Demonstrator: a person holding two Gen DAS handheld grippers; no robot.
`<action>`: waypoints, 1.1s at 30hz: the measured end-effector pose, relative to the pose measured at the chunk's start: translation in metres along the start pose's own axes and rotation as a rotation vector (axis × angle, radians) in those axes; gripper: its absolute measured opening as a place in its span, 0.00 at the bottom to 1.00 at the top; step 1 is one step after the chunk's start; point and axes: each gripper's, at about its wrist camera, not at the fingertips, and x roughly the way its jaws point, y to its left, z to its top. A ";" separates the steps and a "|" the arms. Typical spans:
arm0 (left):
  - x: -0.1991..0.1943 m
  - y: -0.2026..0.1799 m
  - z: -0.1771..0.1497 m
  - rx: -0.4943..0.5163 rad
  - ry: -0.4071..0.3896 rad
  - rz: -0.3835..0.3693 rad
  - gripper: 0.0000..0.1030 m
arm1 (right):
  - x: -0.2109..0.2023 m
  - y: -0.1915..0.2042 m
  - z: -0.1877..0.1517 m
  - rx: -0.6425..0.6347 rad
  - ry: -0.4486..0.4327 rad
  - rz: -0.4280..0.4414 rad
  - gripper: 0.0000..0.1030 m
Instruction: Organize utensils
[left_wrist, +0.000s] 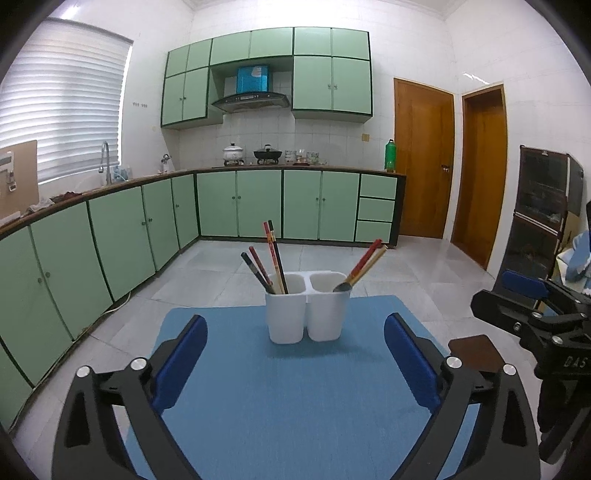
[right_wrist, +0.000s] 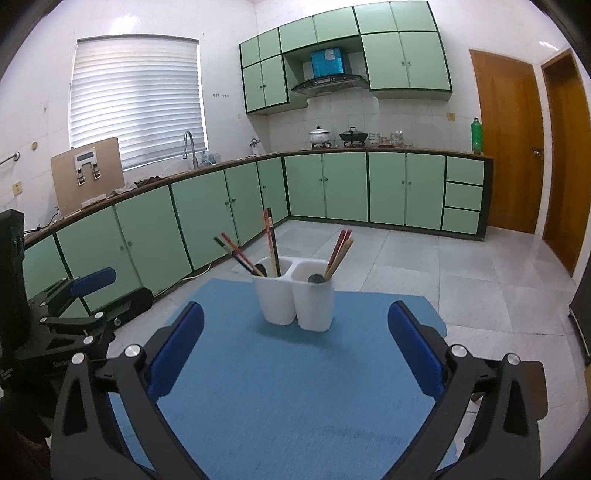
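Standing on the blue mat (left_wrist: 280, 387), white two-cup holder (left_wrist: 308, 314) carries chopsticks (left_wrist: 275, 258) in both cups — left gripper (left_wrist: 295, 354) and right gripper (right_wrist: 295, 347) both wide open, empty.

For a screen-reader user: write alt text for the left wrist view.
A white two-compartment utensil holder stands on a blue mat, chopsticks in its left cup, more chopsticks and a spoon in its right. The open, empty left tool frames it from the foreground; green kitchen cabinets line the background.
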 end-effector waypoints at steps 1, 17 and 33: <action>-0.003 0.000 -0.001 -0.001 -0.001 0.001 0.93 | -0.002 0.001 -0.002 0.001 0.002 0.004 0.94; -0.044 -0.005 -0.011 0.001 -0.027 0.005 0.94 | -0.033 0.019 -0.015 -0.043 -0.012 -0.003 0.94; -0.054 -0.009 -0.013 0.003 -0.045 0.007 0.94 | -0.042 0.023 -0.020 -0.049 -0.019 0.004 0.94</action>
